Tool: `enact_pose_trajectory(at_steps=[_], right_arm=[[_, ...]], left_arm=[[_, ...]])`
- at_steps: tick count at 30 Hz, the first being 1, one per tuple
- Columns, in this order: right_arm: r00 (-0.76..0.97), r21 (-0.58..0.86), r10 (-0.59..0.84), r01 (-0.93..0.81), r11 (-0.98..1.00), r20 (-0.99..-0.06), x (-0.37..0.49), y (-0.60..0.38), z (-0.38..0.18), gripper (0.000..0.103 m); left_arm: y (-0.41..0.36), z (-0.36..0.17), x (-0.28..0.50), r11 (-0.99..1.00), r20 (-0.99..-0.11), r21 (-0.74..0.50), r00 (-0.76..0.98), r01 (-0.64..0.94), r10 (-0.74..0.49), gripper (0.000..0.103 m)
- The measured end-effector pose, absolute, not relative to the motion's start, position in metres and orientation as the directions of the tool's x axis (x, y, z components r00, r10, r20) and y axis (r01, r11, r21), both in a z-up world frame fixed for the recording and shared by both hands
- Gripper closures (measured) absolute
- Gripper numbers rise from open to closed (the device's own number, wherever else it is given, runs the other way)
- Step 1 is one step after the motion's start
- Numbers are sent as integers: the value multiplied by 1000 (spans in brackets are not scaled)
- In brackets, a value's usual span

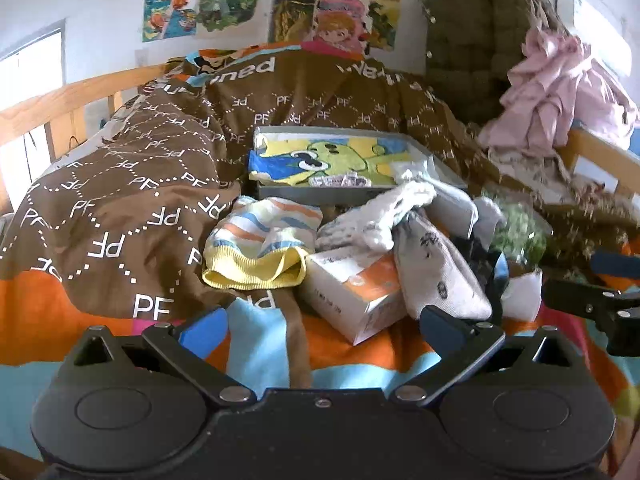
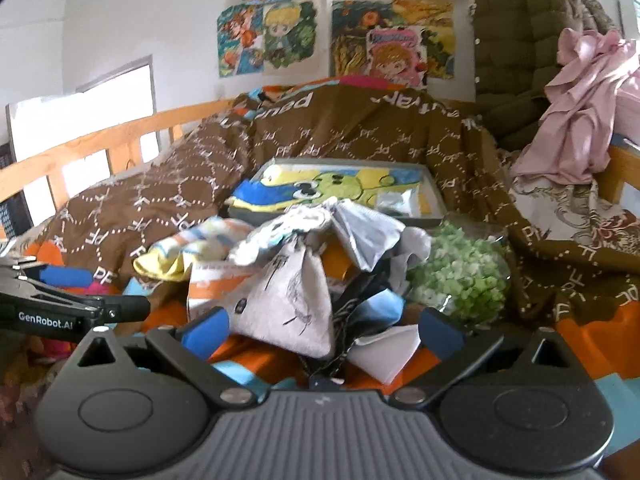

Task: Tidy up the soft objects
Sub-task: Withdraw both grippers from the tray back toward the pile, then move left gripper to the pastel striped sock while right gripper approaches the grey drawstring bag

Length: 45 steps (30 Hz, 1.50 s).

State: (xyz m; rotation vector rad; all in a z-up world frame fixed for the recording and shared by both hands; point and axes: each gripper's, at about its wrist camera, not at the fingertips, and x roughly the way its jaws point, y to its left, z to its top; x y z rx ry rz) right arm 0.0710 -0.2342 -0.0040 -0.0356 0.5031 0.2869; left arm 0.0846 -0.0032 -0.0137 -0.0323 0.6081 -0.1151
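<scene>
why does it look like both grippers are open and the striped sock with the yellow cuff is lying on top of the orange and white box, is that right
Not quite. Both the left gripper and the right gripper are open, but the striped sock lies on the bedding beside the orange and white box, to its left. The grey printed cloth is what drapes over the box. The left wrist view shows this best.

Brown quilt [image 1: 160,168]: repeated white "PF" monogram, plus larger white lettering near its top edge, upside down, only "ned" legible. Left gripper [image 2: 80,280] side, seen from right wrist: "GenRobot.AI". Orange-white box [image 1: 352,288]: print too blurred to read.
</scene>
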Motion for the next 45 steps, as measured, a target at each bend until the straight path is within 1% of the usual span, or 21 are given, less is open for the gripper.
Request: enact_pose_trajectory(at_steps=[4,11,17,26,31,37,41,45], right_arm=[[821,26,275,-303,953,-500,73,-229,-8,0],[807,-7,291,-342,940,-514,78,-217,-14,0],[813,-40,301,-368,929,-498,83,-206,-18,0],[826,-20,320,-371,929,-463,108,-193,-23,0],[845,-48,311,-367,929,-436,121,-186,-29,0],[840,-48,312,-369,928,-445,133,-182,-38,0],[841,-57,300,-362,930,-451,139,-180,-45,0],[838,-59,298,-363,930,-457,143,-180,-50,0]], left_arm=[[1,-19,86,993,-580,-34,807,112,-111,1],[5,-23,91,994,-590,-40,801,103,-107,1],[6,-21,95,994,-566,-5,819,111,-94,1],[20,-19,114,999,-542,-1,839,53,-45,1],[30,-20,133,997,-550,-70,835,-15,-26,1],[36,-28,164,991,-555,-117,832,-67,-9,1],[38,-35,185,988,-564,-135,826,-78,-12,1],[37,-39,207,988,-598,-141,801,-61,-36,1]])
